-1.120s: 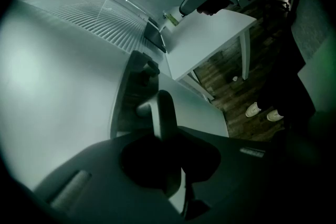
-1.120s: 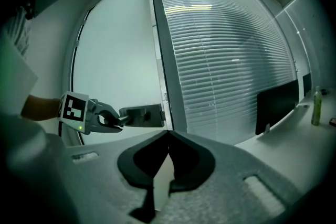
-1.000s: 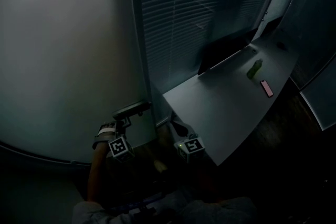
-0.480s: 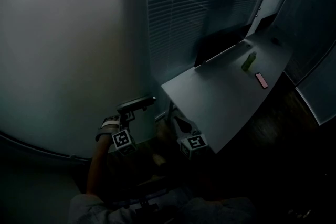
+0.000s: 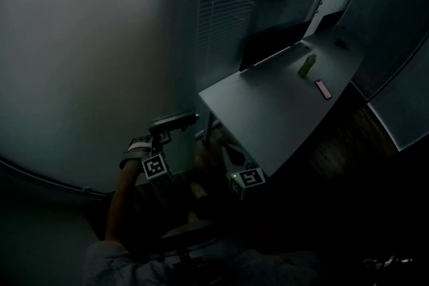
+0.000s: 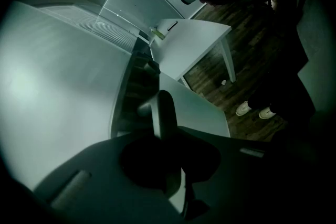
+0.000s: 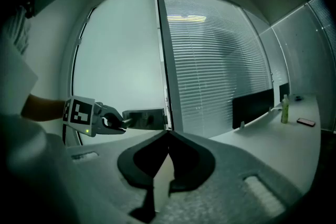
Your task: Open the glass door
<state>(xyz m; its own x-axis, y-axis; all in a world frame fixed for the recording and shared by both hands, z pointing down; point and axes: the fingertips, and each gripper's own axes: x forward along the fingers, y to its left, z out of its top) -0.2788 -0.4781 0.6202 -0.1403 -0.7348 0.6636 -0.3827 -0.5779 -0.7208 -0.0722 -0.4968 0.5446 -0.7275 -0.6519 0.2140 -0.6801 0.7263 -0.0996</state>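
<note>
L hand-held gripper (image 5: 163, 134) clenched on door handle (image 5: 175, 120). R hand-held gripper (image 7: 168, 136) pinched closed, empty. Green bottle (image 5: 307, 65) upright on far bench (image 5: 268, 110), contents unreadable.

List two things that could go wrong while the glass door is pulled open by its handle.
1. The left gripper is clamped only on the end of the door handle, so it may slip off under a pull.
2. The desk corner stands close to the glass door edge, and the shut right gripper hangs beside it; the door or that gripper might knock the desk.
</note>
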